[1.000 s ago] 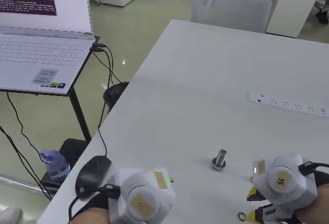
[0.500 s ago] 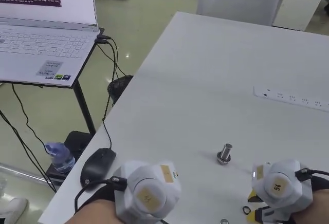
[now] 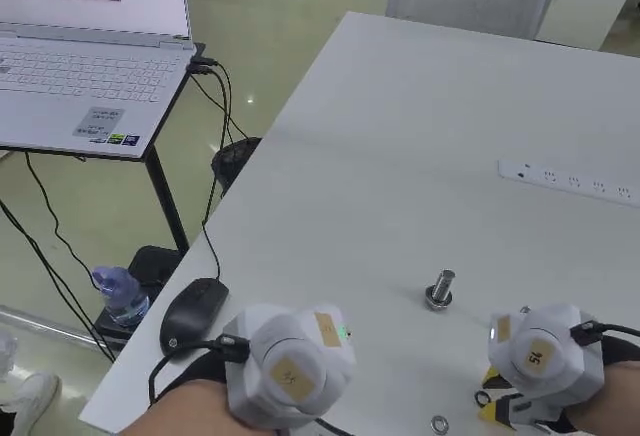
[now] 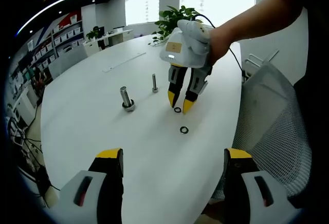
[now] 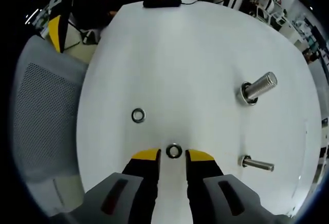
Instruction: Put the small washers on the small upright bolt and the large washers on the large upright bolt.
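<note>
On the smooth white tabletop [image 3: 400, 156] in the head view, the large threaded steel bolt [image 3: 440, 289] stands upright near the middle. A small flat steel washer [image 3: 438, 423] lies at its 6 o'clock, close to the near edge. The left gripper [image 3: 290, 368], a rounded white plastic shell, sits at the bolt's 8 o'clock. The right gripper [image 3: 495, 408] is at its 4 o'clock, yellow tips pointing down at a second steel washer [image 3: 482, 399]. A black mouse [image 3: 193, 311] rests on the table edge at 9 o'clock, a white power strip [image 3: 570, 181] lies at 2 o'clock, and an open silver laptop [image 3: 80, 86] stands off the table at 10 o'clock.

In the left gripper view, its own yellow-tipped jaws are spread wide over bare table. At 12 o'clock the right gripper's tips straddle the second washer, and the first washer lies just nearer. The large bolt is at 10 o'clock, with the thin small steel bolt [image 4: 154, 82] upright just beyond it. A grey mesh chair [image 4: 277, 126] curves in at 3 o'clock.

In the right gripper view, the jaws stand slightly parted, and the second washer lies flat in the narrow gap at their tips; whether the tips touch it cannot be told. The first washer lies apart at 10 o'clock. The large bolt, coarse-threaded with a wide collar at its foot, is at 2 o'clock, and the small bolt is at 4 o'clock.
</note>
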